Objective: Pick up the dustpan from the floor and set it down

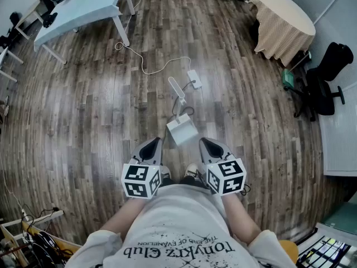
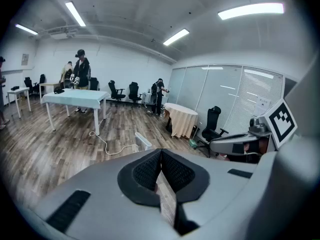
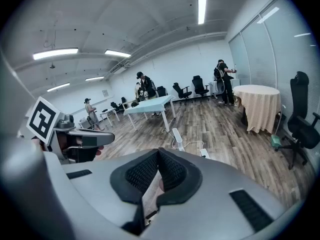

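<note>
A white dustpan (image 1: 181, 130) lies on the wood floor just ahead of the person's feet, its long handle (image 1: 175, 89) pointing away. The handle's upper end also shows above the jaws in the left gripper view (image 2: 142, 140) and in the right gripper view (image 3: 177, 137). My left gripper (image 1: 153, 145) is held low on the pan's near left side, apart from it. My right gripper (image 1: 207, 144) is held on the pan's near right side. On both, the dark ribbed pads meet at the tips with nothing between them, left gripper (image 2: 161, 152) and right gripper (image 3: 158, 152).
A white power strip (image 1: 194, 78) with a cable (image 1: 146, 66) lies beyond the dustpan's handle. A light blue table (image 1: 83, 9) stands at the far left, a cloth-covered round table (image 1: 281, 22) at the far right, a black office chair (image 1: 329, 77) beside it. People stand far off.
</note>
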The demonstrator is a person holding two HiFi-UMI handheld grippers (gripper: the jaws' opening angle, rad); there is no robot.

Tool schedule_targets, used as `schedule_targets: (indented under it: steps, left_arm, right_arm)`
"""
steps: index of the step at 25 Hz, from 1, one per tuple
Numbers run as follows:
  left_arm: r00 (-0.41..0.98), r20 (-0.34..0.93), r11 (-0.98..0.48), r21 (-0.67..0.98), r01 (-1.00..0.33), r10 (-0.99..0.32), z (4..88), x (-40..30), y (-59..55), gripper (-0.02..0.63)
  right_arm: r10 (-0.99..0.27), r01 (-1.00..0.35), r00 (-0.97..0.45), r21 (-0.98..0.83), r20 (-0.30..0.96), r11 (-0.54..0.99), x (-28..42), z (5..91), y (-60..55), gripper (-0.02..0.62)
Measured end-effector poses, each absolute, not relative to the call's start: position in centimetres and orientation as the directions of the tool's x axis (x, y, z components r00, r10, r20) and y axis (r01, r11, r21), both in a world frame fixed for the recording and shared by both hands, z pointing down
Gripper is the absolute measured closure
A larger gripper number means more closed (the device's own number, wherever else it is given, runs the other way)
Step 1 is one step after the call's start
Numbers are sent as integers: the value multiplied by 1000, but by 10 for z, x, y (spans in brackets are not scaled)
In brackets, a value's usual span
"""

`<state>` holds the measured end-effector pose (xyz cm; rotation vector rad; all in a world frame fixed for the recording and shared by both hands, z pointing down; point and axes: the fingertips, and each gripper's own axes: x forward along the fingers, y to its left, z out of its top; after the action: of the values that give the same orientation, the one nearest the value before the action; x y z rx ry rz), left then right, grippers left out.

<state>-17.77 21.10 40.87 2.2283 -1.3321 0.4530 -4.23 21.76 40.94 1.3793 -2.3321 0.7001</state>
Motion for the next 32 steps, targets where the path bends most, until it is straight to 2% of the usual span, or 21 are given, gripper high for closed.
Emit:
schedule_targets:
  steps: [20, 32]
  left_arm:
    - [476, 525, -407, 249, -879, -706, 409, -190, 217, 583]
    - [553, 516, -499, 255, -828, -654, 405, -219, 218, 583]
  right_arm:
    - [-734, -891, -454, -266, 506, 368, -50, 406, 224, 569]
    - [-778, -923, -381, -252, 500, 290, -80, 403, 230, 569]
